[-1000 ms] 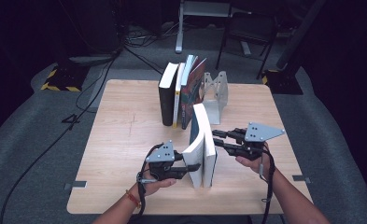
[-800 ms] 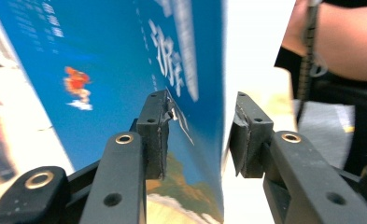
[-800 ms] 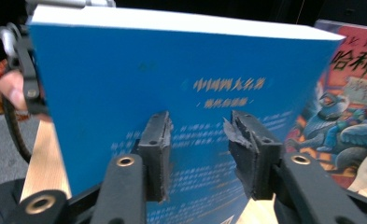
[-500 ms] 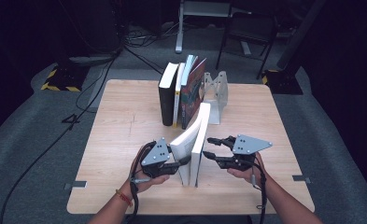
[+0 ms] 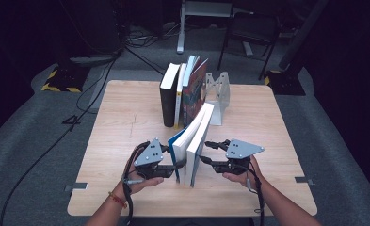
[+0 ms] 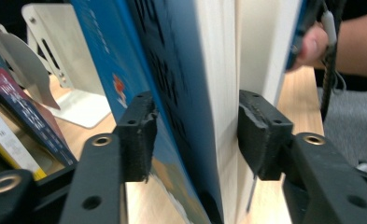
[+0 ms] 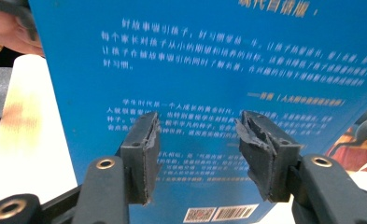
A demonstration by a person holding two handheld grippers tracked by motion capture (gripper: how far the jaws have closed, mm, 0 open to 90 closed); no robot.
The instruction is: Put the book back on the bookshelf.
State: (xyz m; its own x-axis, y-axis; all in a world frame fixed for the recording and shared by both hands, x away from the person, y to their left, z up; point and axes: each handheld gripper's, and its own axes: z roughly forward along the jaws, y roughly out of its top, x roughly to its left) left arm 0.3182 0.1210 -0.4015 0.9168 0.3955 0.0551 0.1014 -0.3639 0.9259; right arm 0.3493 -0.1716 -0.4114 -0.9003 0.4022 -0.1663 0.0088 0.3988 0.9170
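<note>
A big square wooden surface (image 5: 126, 122) holds everything here. At its far side a row of standing books (image 5: 182, 94) leans against a white metal bookend (image 5: 219, 96). Nearer to the person, a thick blue book with white pages (image 5: 192, 146) stands on its bottom edge, close to the near edge of the surface. It tilts, and its top points toward the row of books.

The left gripper (image 5: 166, 168) is at the left side of the blue book. In the left gripper view its two black jaws sit on either side of part of the book (image 6: 190, 93). The jaws have just been opening. There is a gap by the blue cover, so I think it is letting go, not squeezing.

The right gripper (image 5: 210, 153) is just beside the right side of the book. In the right gripper view its jaws stand about half open in front of the back cover (image 7: 209, 70). They have just been opening too, and nothing is between them.

What could go wrong? The book is not held tight now, and it leans. It could tip over and fall flat, or flop open. A bump from a gripper could push it into the row and knock those books down
</note>
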